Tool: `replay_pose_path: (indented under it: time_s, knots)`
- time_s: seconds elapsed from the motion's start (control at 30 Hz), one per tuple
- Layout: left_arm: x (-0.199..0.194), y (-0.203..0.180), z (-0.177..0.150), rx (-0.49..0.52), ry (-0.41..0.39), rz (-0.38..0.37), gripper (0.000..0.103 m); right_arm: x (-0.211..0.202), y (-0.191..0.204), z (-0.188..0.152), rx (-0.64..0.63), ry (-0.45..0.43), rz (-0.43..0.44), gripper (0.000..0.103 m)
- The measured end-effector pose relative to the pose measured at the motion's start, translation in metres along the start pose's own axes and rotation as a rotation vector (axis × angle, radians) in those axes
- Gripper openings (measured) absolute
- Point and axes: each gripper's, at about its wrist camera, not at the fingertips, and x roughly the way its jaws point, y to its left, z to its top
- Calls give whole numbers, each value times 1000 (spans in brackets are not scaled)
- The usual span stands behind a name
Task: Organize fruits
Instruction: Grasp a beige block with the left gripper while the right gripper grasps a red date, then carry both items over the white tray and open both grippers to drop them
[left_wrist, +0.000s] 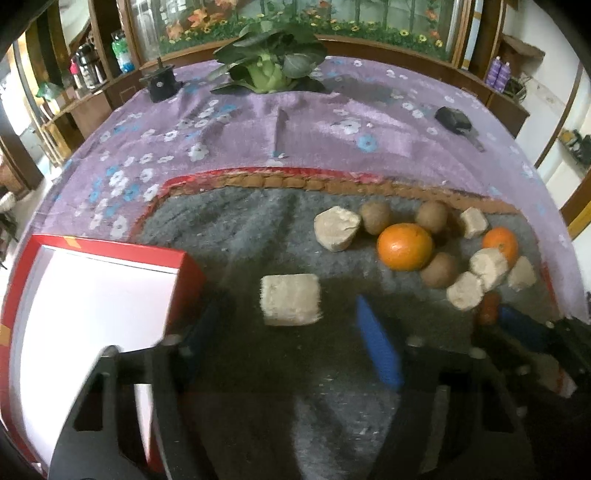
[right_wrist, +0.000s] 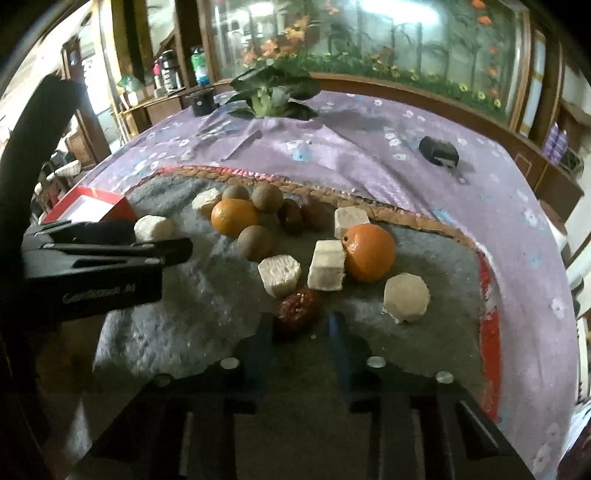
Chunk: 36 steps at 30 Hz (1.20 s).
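Note:
Two oranges, several brown kiwis and several pale beige blocks lie on a grey felt mat. A red box with a white inside stands at the mat's left. My left gripper is open, with a beige block between its fingers at the tips. My right gripper is open around a dark red date. The left gripper's body shows at the left of the right wrist view.
A purple flowered cloth covers the table beyond the mat. On it stand a green leafy vegetable, a black cube-shaped device and a black object. Wooden cabinets and a flower mural lie behind.

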Motion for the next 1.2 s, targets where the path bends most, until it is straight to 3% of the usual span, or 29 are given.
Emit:
replay_pose_path:
  time_s: [0.1, 0.13, 0.2, 0.57, 0.83, 1.2]
  knots:
    - [-4, 10, 0, -35, -3, 14, 30, -6, -8, -5, 19, -4, 22, 18]
    - [-6, 13, -1, -48, -4, -12, 26, -8, -10, -8, 15, -4, 17, 18]
    - [-10, 17, -3, -70, 13, -58, 26, -13, -13, -11, 27, -5, 28, 18]
    - [-55, 26, -25, -74, -27, -125, 26, -53, -5, -20, 52, -72, 78, 18]
    - [-90, 52, -32, -80, -75, -76, 26, -62, 40, -8, -33, -100, 139, 17]
    - [-96, 110, -36, -140, -88, 11, 26, -53, 111, 22, -130, -101, 244, 17]
